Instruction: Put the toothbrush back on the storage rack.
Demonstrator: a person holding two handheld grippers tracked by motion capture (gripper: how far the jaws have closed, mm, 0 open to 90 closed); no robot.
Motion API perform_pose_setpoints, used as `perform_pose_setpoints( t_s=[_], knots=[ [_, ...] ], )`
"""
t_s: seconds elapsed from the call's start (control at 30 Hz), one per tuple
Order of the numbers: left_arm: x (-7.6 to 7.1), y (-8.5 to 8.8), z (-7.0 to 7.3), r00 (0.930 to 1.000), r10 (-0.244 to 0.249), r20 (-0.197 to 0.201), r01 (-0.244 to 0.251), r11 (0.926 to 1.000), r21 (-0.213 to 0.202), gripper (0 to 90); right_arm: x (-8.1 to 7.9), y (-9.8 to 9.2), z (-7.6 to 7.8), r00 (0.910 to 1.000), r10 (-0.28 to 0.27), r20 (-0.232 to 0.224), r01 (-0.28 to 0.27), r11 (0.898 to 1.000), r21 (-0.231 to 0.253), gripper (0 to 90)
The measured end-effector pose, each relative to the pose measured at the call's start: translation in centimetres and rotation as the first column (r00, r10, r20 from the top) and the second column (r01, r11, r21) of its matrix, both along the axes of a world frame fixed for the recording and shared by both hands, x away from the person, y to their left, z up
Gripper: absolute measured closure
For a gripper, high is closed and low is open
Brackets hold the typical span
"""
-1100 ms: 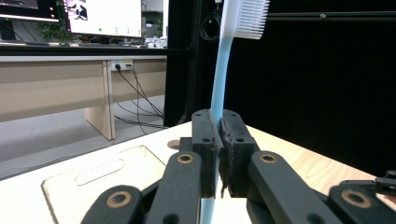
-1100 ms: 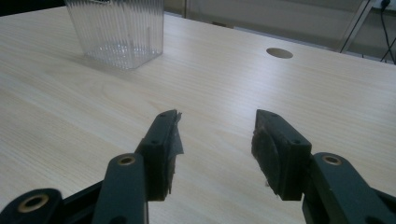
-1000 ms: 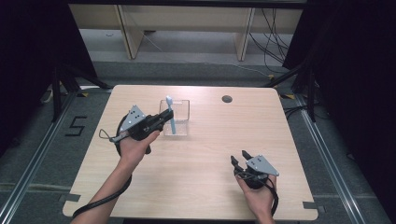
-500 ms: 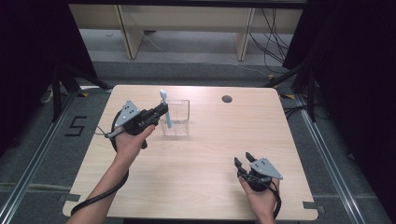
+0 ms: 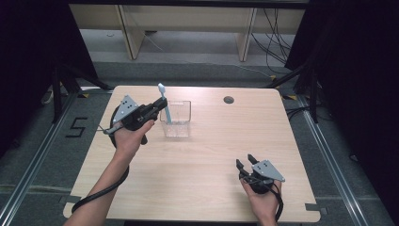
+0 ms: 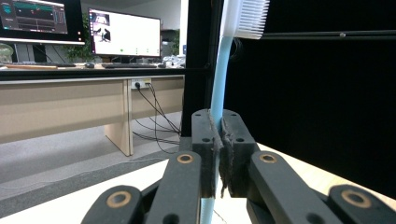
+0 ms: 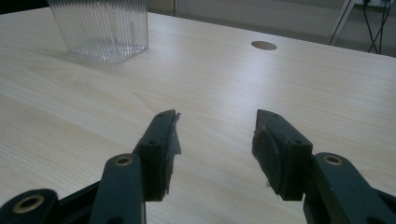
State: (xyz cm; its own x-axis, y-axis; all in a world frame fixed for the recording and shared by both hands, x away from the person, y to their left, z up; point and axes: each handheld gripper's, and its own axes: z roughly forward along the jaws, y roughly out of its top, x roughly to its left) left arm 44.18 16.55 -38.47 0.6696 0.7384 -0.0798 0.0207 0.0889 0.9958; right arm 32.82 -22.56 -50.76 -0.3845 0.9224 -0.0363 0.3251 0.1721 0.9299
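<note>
1. The left hand-held gripper point(image 5: 157, 107) is clamped tight on the handle of a light blue toothbrush point(image 5: 163, 99). The toothbrush stands almost straight up, with its white bristles at the top.
2. The toothbrush is near the far left part of the tabletop point(image 5: 207, 155). It is at the left side of a clear plastic cup point(image 5: 177, 119), and its low end looks to be at the cup's rim or just inside.
3. The step in hand seems to be putting the toothbrush into the cup.
4. The next move likely calls for bringing the low end down inside the cup, then letting the jaws part so the toothbrush leans on the cup's wall. The cup looks light, so a bump could tip it.
5. The right hand-held gripper point(image 5: 248, 162) rests near the near right corner of the tabletop. Its jaws are apart and nothing is between them.
6. A "5" point(image 5: 77, 127) is marked on the floor left of the tabletop. No brand shows on the toothbrush or cup. The screens point(image 6: 125, 33) far off are too small to read.
</note>
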Motion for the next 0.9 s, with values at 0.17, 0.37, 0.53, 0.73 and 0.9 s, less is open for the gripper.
perform_pose_setpoints(
  t_s=[0.17, 0.37, 0.53, 0.73, 0.9],
  knots=[
    [0.3, 0.0, 0.0, 1.0000, 0.004, 0.001, -0.004, 1.0000, -0.003, 84.8, 0.1, -0.1, -0.1, 0.9998, 0.017, 0.011, -0.017, 1.000, -0.009, 49.8],
    [0.6, -0.2, -0.2, 0.9999, 0.010, -0.001, -0.010, 0.9999, 0.002, 84.8, 0.1, -0.1, 0.0, 0.9996, 0.012, 0.026, -0.012, 1.000, -0.011, 49.3],
    [0.8, -0.2, -0.3, 0.9999, 0.015, -0.002, -0.015, 0.9999, 0.002, 84.7, 0.0, 0.0, -0.2, 0.9998, 0.016, 0.009, -0.016, 1.000, 0.010, 49.0],
    [1.1, 0.0, -0.1, 0.9996, 0.028, 0.003, -0.028, 0.9996, 0.010, 84.8, 0.1, 0.1, -0.1, 0.9997, 0.015, 0.020, -0.015, 1.000, 0.022, 48.8],
    [1.5, 0.1, -0.2, 0.9992, 0.039, 0.001, -0.040, 0.9992, 0.009, 84.7, 0.0, 0.0, -0.1, 0.9997, 0.001, 0.024, -0.001, 1.000, 0.025, 48.8]
  ],
)
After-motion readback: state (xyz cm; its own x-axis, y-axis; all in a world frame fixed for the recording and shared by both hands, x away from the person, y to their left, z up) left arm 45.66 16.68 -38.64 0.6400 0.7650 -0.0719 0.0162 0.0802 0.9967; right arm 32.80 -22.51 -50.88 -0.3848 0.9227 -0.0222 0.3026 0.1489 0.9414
